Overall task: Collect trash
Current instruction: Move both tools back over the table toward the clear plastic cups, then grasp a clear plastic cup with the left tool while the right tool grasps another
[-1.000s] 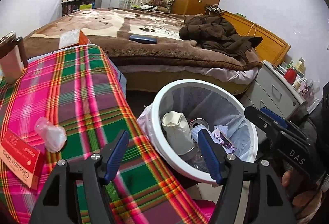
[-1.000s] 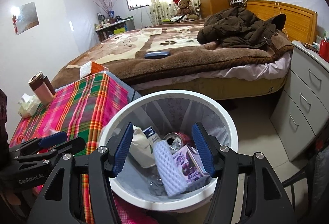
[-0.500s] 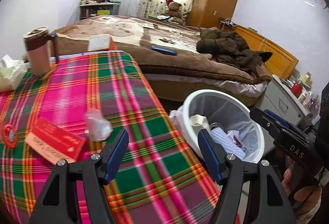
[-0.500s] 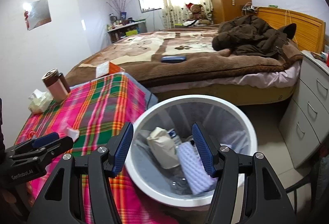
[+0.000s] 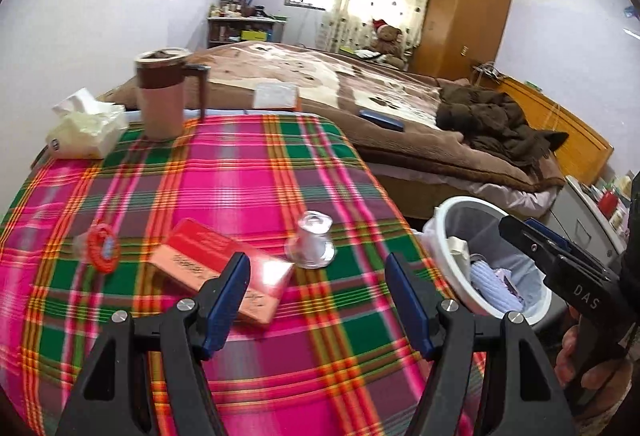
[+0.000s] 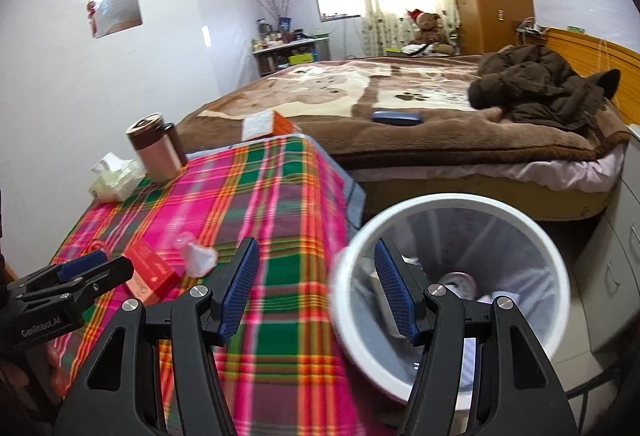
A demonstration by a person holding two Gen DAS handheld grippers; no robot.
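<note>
Both tools, left tool (image 5: 316,300) and right tool (image 6: 316,292), gaped, empty. Crumpled clear plastic cup (image 5: 312,246) lay on table (image 5: 248,172) beside red box (image 5: 224,268), near white bin (image 6: 448,204). Cup likely light, flimsy, slick; pinch across body.

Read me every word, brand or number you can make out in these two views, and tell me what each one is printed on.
"DAS": white letters on the black body of the right gripper, seen from the left wrist camera.
"GenRobot.AI": white letters on the black body of the left gripper, seen from the right wrist camera.
Flat red cardboard box on the plaid tablecloth: dark print, too blurred to read.
Soft tissue pack: small dark mark, unreadable.
</note>
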